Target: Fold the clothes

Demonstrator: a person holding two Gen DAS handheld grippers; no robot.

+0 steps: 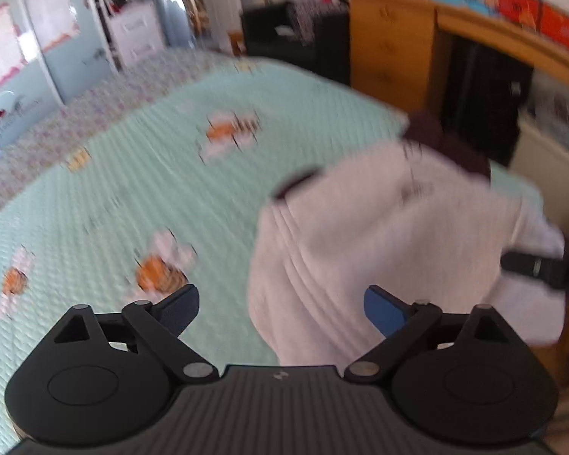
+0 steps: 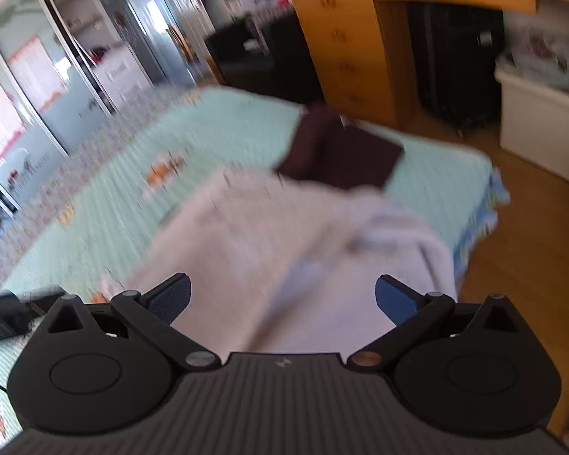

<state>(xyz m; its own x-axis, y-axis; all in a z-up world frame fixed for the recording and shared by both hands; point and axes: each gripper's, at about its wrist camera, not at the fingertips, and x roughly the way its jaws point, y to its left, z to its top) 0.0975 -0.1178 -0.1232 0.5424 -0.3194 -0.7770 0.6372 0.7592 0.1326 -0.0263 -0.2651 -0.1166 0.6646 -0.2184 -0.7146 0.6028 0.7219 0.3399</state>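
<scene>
A pale pink garment (image 1: 390, 250) lies bunched on the mint bedspread (image 1: 132, 189), near the bed's right edge. A folded dark maroon garment (image 1: 447, 144) sits just beyond it. My left gripper (image 1: 282, 311) is open above the pink garment's near left part, nothing between its blue-padded fingers. In the right wrist view the same pink garment (image 2: 277, 235) fills the middle, the maroon garment (image 2: 341, 151) behind it. My right gripper (image 2: 282, 299) is open over the pink cloth, holding nothing. The right gripper's dark tip (image 1: 538, 265) shows at the left view's right edge. Both views are motion-blurred.
The bedspread (image 2: 95, 208) carries orange bee prints (image 1: 231, 132). A wooden chest of drawers (image 1: 390, 49) and desk stand past the bed's far right corner. A white bin (image 2: 538, 121) sits on the wooden floor (image 2: 531, 246). Wardrobe doors (image 1: 26, 45) line the left wall.
</scene>
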